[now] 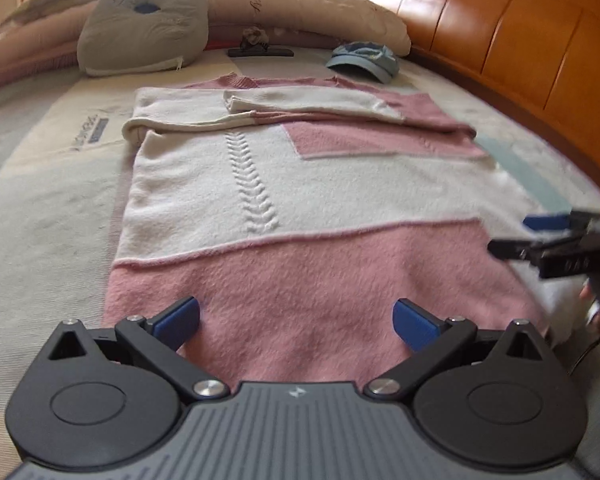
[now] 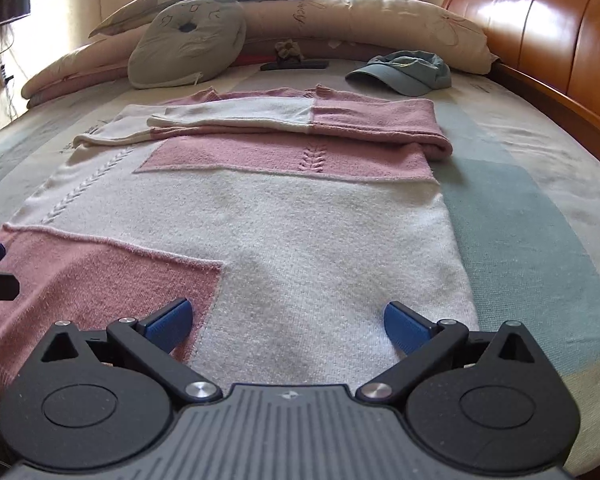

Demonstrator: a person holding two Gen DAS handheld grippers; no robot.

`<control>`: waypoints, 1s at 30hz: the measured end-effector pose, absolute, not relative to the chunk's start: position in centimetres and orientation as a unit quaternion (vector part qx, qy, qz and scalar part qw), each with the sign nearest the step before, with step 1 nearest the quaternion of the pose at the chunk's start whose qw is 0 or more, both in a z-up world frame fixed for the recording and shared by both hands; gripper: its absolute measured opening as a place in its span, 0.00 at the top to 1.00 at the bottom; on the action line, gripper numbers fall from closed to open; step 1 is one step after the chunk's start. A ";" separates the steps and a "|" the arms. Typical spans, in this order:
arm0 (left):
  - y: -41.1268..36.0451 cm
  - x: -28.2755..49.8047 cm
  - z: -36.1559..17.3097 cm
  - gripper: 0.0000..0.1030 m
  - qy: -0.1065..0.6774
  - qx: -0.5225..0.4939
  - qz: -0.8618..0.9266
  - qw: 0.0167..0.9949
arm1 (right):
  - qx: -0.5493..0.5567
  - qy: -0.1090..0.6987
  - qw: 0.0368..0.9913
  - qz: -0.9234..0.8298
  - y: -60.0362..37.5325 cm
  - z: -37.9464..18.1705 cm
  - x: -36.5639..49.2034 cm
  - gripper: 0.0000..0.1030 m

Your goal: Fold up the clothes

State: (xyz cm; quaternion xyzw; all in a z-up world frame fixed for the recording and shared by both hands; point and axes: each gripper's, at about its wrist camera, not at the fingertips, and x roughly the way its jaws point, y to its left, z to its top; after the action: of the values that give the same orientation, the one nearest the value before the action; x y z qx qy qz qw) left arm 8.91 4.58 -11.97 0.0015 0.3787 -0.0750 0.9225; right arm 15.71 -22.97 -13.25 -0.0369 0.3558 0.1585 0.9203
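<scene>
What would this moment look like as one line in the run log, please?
sweater: flat on bed, sleeves folded across | left gripper: open at hem | right gripper: open at hem

A pink and white sweater [image 2: 260,216] is spread flat on the bed [image 2: 540,208], with its sleeves folded across the top. The right gripper [image 2: 287,326] is held wide apart over the near edge. A blue cap [image 2: 404,72] and a grey pillow [image 2: 188,44] are seen behind.
</scene>
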 end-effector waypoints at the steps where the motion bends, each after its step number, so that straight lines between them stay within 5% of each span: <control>1: 4.3 8.5 -12.1 0.01 0.380 0.021 -0.072 0.922 | -0.038 0.352 0.921 0.162 -23.1 -13.3 15.6 0.00; 30: 2.1 7.0 -9.8 0.01 0.368 0.003 -0.097 0.925 | -0.076 0.331 0.912 0.229 -21.4 -13.5 10.0 0.00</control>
State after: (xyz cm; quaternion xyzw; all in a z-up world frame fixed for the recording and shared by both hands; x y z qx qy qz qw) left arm 7.04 2.07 -9.82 0.0029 0.3683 -0.0974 0.9246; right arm 9.97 -21.36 -13.46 -0.0765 0.3313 0.2287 0.9122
